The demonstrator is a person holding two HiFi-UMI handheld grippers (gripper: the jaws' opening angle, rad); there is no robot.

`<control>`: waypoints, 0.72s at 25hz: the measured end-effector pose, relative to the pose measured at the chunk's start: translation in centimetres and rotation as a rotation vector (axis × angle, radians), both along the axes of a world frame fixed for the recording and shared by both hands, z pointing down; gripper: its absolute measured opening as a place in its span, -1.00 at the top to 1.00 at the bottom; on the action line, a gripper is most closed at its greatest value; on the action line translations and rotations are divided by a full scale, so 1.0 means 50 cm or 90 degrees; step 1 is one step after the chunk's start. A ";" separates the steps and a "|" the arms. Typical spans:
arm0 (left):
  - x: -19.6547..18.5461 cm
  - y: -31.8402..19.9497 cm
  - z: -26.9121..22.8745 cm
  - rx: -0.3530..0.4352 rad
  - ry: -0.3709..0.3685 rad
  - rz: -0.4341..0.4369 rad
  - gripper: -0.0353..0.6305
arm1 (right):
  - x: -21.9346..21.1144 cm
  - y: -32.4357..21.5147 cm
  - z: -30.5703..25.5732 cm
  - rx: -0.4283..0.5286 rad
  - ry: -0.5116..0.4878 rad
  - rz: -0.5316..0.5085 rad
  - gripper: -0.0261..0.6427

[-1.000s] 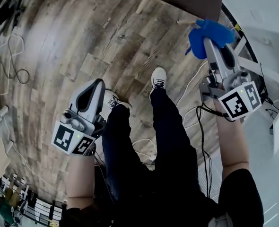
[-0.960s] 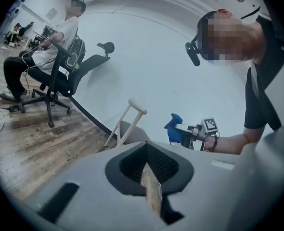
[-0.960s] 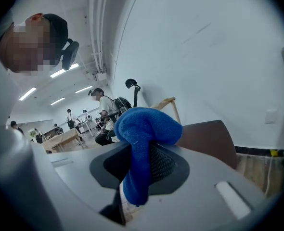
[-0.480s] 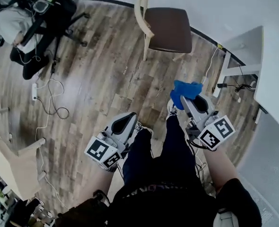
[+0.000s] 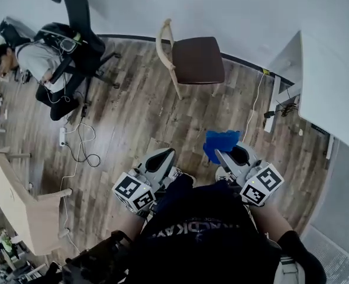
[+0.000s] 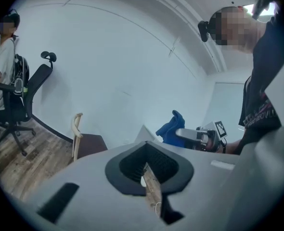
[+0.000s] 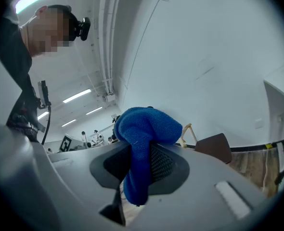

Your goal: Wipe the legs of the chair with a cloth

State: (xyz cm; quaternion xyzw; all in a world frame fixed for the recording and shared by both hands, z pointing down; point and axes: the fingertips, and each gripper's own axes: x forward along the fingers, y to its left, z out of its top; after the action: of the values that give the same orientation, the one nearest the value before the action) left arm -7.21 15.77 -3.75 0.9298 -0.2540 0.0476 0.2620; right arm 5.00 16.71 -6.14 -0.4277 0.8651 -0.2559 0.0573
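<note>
A chair [image 5: 189, 61] with a pale wooden frame and a brown seat stands on the wood floor near the wall, its front legs [image 5: 177, 90] in view. It also shows in the left gripper view as the chair [image 6: 86, 141] and in the right gripper view as the chair [image 7: 214, 146]. My right gripper [image 5: 223, 153] is shut on a blue cloth [image 5: 220, 142], which bunches over the jaws as the cloth [image 7: 147, 129]. My left gripper [image 5: 161, 160] is shut and holds nothing. Both grippers are close to my body, well short of the chair.
A person sits in a black office chair [image 5: 74, 46] at the far left. A power strip and cables [image 5: 74, 141] trail over the floor. A white desk [image 5: 334, 87] stands at the right with wires under it. A wooden table [image 5: 20, 206] is at the lower left.
The head view has swung up, so the whole chair and the seated person now show. Both grippers sit lower and nearer my body. The right one still holds the cloth.
</note>
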 end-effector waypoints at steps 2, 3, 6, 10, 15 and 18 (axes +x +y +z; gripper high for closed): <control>0.047 0.032 -0.012 0.000 0.008 -0.023 0.88 | 0.030 0.040 -0.013 0.014 0.006 -0.035 0.65; 0.072 0.049 -0.018 -0.003 0.015 -0.036 0.88 | 0.047 0.062 -0.019 0.017 0.006 -0.050 0.65; 0.143 0.104 -0.039 -0.021 0.040 -0.068 0.88 | 0.104 0.128 -0.030 0.022 -0.001 -0.088 0.65; 0.213 0.174 -0.063 -0.023 0.046 -0.097 0.88 | 0.188 0.199 -0.018 0.008 -0.004 -0.115 0.66; 0.256 0.230 -0.060 -0.004 0.005 -0.099 0.88 | 0.245 0.248 -0.003 -0.013 -0.012 -0.124 0.66; 0.283 0.246 -0.048 -0.017 0.004 -0.094 0.88 | 0.263 0.251 -0.002 -0.015 -0.011 -0.132 0.66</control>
State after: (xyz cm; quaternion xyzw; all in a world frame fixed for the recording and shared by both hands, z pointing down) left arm 6.94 28.08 -6.15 0.9050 -0.3206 0.0288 0.2782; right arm 18.14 29.25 -6.23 -0.3341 0.9011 -0.2744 0.0332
